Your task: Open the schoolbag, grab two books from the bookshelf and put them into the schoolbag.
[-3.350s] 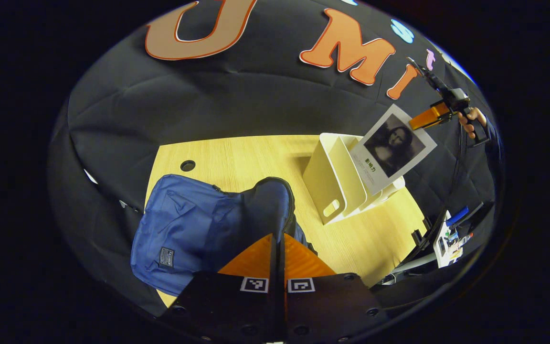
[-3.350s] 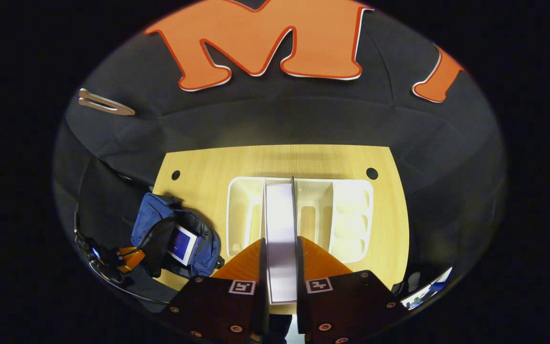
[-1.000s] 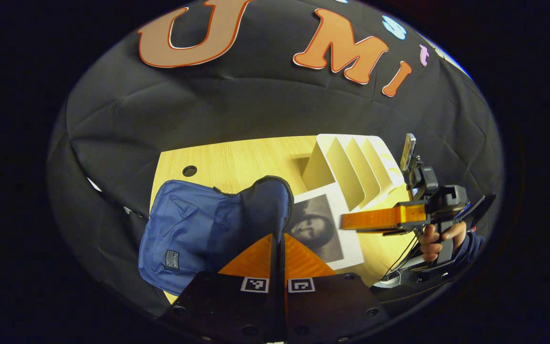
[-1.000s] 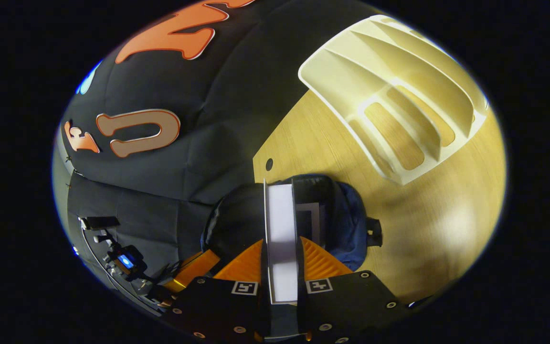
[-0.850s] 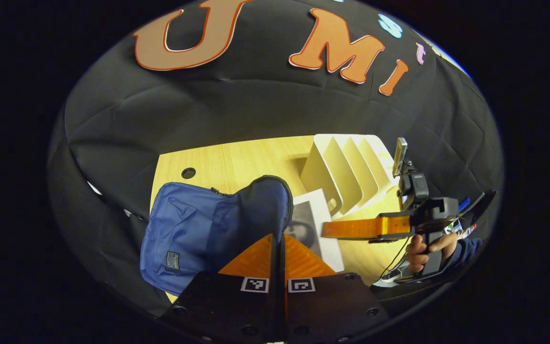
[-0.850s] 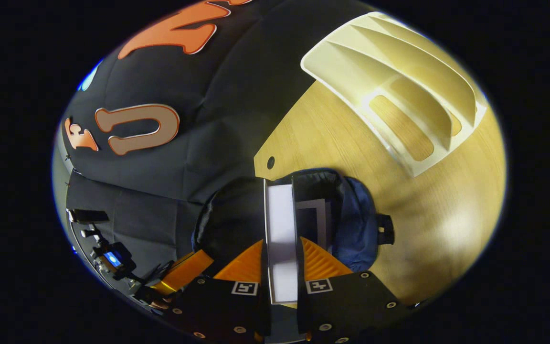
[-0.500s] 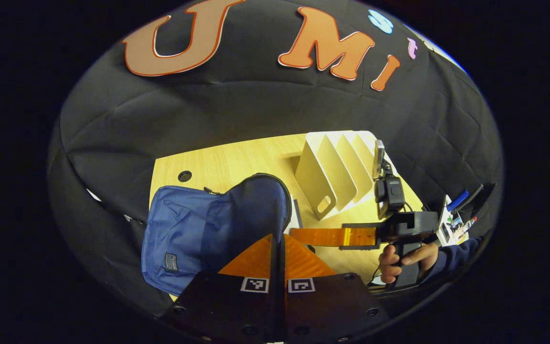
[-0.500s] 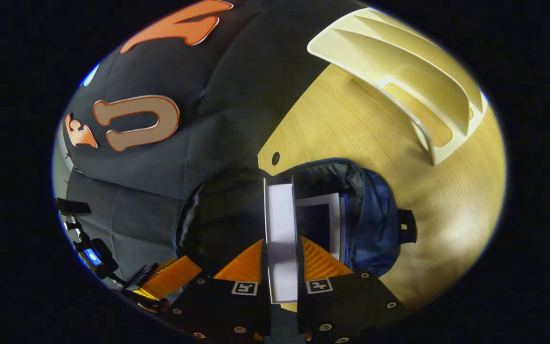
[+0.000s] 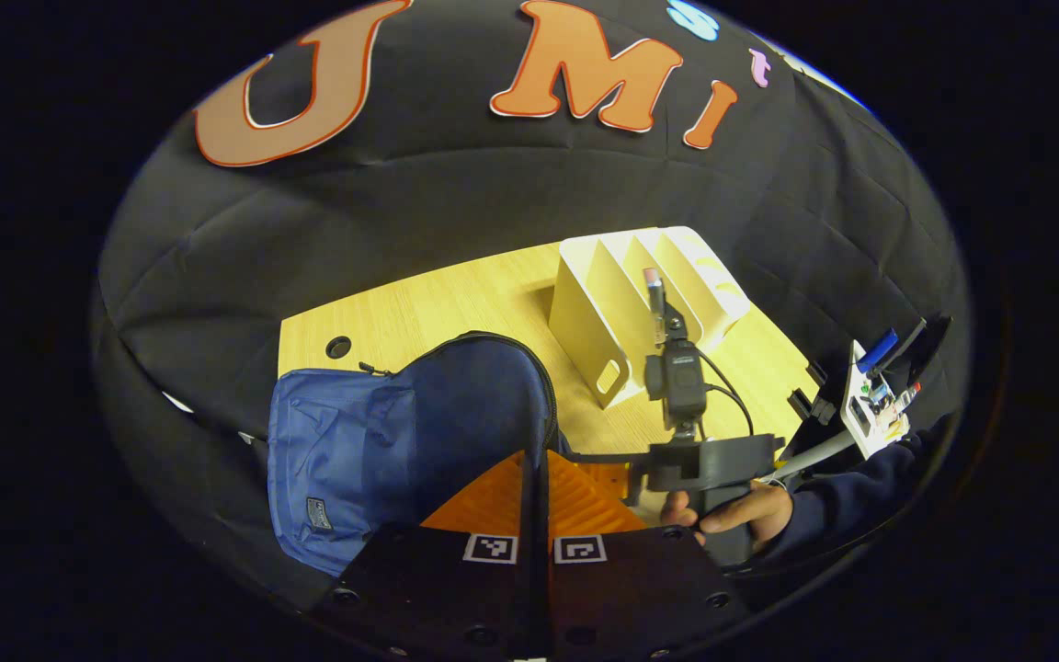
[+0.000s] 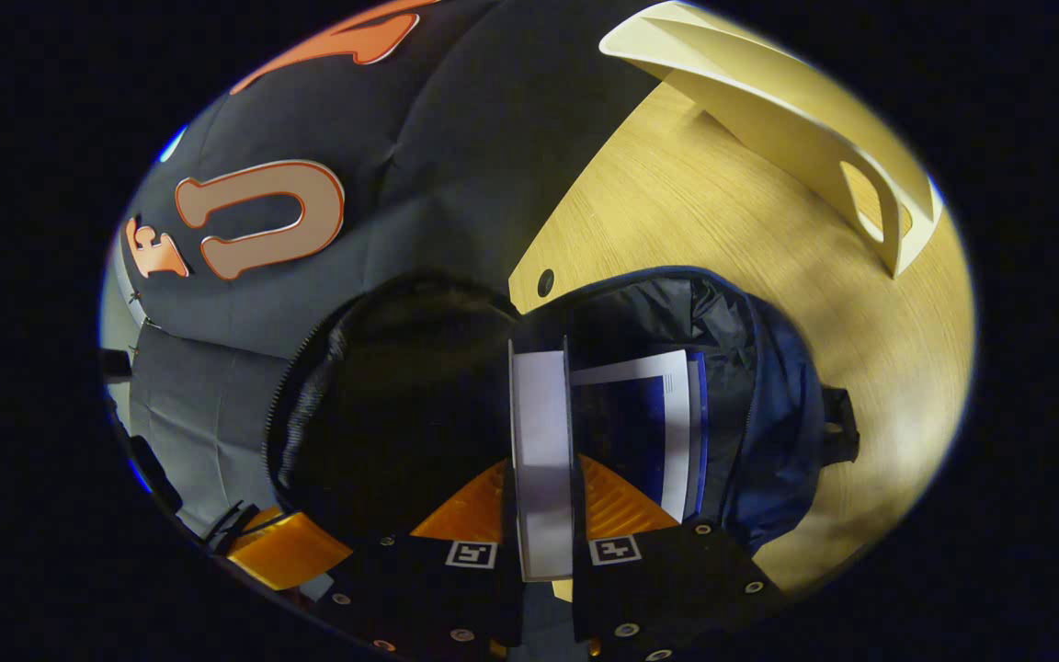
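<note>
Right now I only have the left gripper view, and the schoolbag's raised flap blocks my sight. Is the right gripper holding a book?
Observer: Yes. In the right gripper view, the right gripper is shut on a book, edge-on and pointing into the open schoolbag.
Operator: Is anything inside the bag?
Observer: One blue-covered book lies inside, just beside the held one.
Operator: Is the opening wide enough?
Observer: It gapes wide. The held book's front edge is over the dark lining and seems clear of both zipper edges.
</note>
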Available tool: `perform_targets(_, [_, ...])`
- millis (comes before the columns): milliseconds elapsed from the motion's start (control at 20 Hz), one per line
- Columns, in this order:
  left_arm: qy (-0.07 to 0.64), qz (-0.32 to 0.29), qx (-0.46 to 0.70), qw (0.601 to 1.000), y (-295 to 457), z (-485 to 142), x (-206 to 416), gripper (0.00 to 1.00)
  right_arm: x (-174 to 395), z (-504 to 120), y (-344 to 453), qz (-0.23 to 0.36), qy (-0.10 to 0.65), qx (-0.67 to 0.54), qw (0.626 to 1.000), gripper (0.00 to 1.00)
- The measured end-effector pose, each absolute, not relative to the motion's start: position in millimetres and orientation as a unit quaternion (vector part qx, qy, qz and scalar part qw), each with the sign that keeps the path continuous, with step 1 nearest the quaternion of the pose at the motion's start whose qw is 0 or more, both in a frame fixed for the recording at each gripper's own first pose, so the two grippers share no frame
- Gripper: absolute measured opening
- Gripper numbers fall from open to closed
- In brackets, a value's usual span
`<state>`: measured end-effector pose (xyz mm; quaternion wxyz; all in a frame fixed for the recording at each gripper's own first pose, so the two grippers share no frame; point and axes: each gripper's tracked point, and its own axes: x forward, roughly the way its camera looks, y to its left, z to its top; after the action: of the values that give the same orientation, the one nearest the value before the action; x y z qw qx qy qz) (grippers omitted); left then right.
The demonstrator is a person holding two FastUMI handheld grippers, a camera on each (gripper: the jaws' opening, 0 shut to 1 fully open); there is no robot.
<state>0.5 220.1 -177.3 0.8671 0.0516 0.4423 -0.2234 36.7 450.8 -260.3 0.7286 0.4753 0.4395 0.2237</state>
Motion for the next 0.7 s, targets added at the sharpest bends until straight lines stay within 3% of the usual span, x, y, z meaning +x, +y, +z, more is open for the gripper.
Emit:
perform_targets(300, [0.444,-0.210,0.033,0.871,225.1,-180.0,2.3,0.00,38.2,-270.6,461.4,0.213,0.468,0.474,0.715,0.23])
perform_targets(500, [0.438,-0.193,0.037,0.877,232.2,-180.7,6.3,0.01,52.2,-264.2,441.9,0.185,0.463,0.425,0.756,0.34])
perform_targets(700, [0.445,-0.178,0.030,0.877,237.4,-185.0,11.0,0.01,67.7,-239.4,407.3,0.178,0.428,0.402,0.790,0.32])
